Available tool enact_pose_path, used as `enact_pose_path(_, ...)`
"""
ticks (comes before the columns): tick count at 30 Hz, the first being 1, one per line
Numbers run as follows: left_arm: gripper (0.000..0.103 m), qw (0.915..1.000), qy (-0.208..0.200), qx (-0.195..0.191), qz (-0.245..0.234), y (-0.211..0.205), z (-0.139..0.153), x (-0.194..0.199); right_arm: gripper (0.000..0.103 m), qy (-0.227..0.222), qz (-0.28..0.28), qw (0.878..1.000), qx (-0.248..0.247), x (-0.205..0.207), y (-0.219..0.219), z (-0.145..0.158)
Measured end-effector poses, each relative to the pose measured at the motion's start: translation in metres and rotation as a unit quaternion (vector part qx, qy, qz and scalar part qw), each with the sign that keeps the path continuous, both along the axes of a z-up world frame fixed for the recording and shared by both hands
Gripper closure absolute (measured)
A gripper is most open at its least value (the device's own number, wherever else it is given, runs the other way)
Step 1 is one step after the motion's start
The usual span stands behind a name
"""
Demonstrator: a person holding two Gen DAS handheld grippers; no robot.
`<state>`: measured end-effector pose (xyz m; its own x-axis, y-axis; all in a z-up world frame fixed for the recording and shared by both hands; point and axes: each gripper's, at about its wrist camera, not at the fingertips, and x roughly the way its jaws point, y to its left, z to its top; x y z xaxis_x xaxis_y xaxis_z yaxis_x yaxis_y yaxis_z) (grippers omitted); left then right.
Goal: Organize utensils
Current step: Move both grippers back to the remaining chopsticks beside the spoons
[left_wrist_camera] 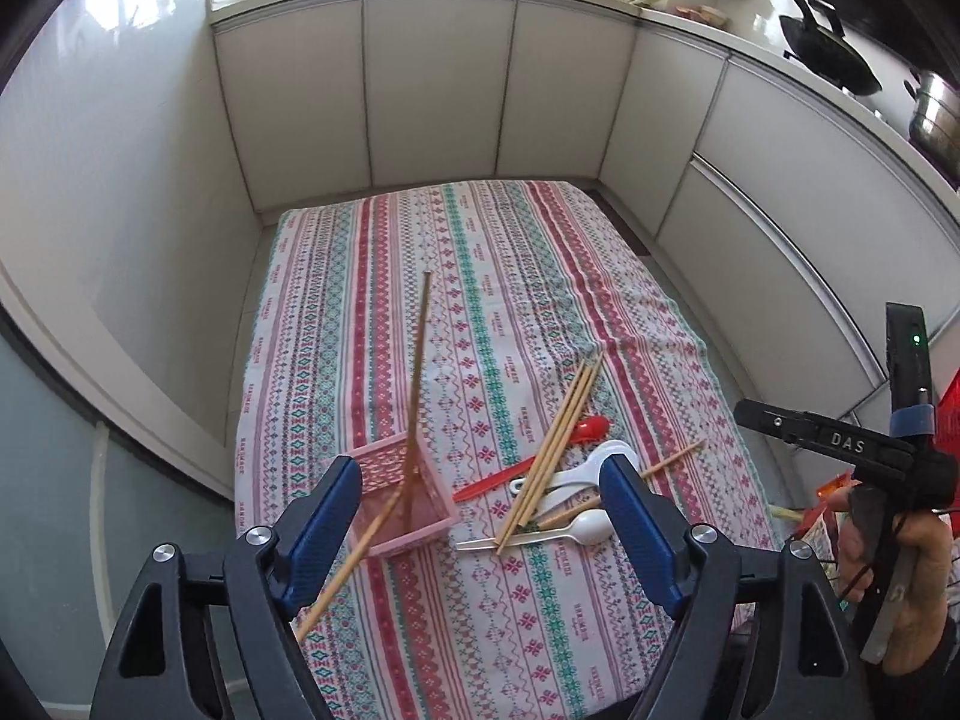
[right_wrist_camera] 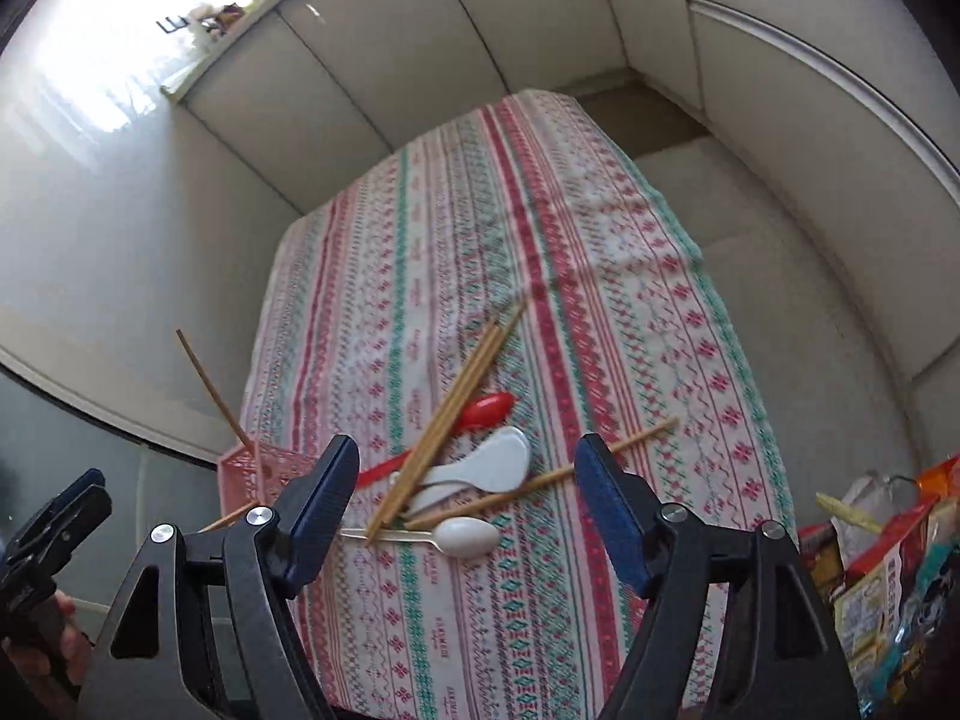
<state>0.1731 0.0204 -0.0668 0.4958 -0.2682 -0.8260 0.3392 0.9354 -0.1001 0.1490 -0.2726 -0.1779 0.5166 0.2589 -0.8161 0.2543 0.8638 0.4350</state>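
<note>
A: Left gripper (left_wrist_camera: 480,498) state?

B: Jaws wide apart, nothing pinched. A loose chopstick (left_wrist_camera: 336,582) runs past the inside of its left finger; can't tell if it touches. Its upper end lies over the rim of the pink basket (left_wrist_camera: 408,504).

A: Right gripper (right_wrist_camera: 468,510)?

B: Also spread, empty. It hangs over the utensil pile.

A: Where's the pile?

B: On the counter with the striped cloth (right_wrist_camera: 540,240), near edge, right of the basket. A bundle of chopsticks (right_wrist_camera: 444,420) lies across a red spoon (right_wrist_camera: 486,411), a white rice paddle (right_wrist_camera: 498,468) and a white spoon (right_wrist_camera: 465,537). Another chopstick (right_wrist_camera: 540,477) lies crosswise under the bundle.

A: Anything in the basket?

B: One long chopstick (left_wrist_camera: 420,372) stands tilted in it, tip leaning over the cloth.

A: View differences?

B: Left view only: basket interior, wok (left_wrist_camera: 834,54) and steel pot (left_wrist_camera: 936,120) on the kitchen worktop, and the hand (left_wrist_camera: 900,588) on the right gripper's handle. Right view only: packets (right_wrist_camera: 888,570) beside the counter on the right; the basket is mostly hidden behind the finger.
</note>
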Motion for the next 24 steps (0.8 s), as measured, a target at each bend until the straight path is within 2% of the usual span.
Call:
enact_pose_path(6, 0.020, 0.9977, 0.036, 0.022, -0.053, -0.066, -0.028, 0.007, 0.026, 0.063, -0.034, 0.997, 0.014, 0.003, -0.025, -0.040)
enact_pose_path(10, 0.022, 0.9944, 0.064, 0.034, -0.077, -0.108, -0.055, 0.026, 0.026, 0.090, -0.042, 0.995, 0.023, 0.008, -0.039, -0.061)
enact_pose_path(13, 0.039, 0.9921, 0.084, 0.058, -0.073, -0.130, -0.077, 0.045, 0.026, 0.101, -0.049, 0.993, 0.033, 0.014, -0.049, -0.071)
enact_pose_path(17, 0.068, 0.9894, 0.118, 0.052, -0.066, -0.145, -0.109, 0.076, 0.027, 0.115, -0.055, 0.991, 0.045, 0.020, -0.059, -0.086)
enact_pose_path(19, 0.078, 0.9883, 0.131, 0.047, -0.062, -0.149, -0.125, 0.091, 0.028, 0.124, -0.056, 0.989, 0.052, 0.022, -0.061, -0.093)
enact_pose_path(22, 0.089, 0.9866, 0.148, 0.045, -0.053, -0.156, -0.152, 0.114, 0.031, 0.131, -0.052, 0.988, 0.058, 0.023, -0.062, -0.101)
enact_pose_path(24, 0.092, 0.9861, 0.151, 0.047, -0.051, -0.158, -0.165, 0.124, 0.032, 0.134, -0.049, 0.988, 0.057, 0.023, -0.061, -0.104)
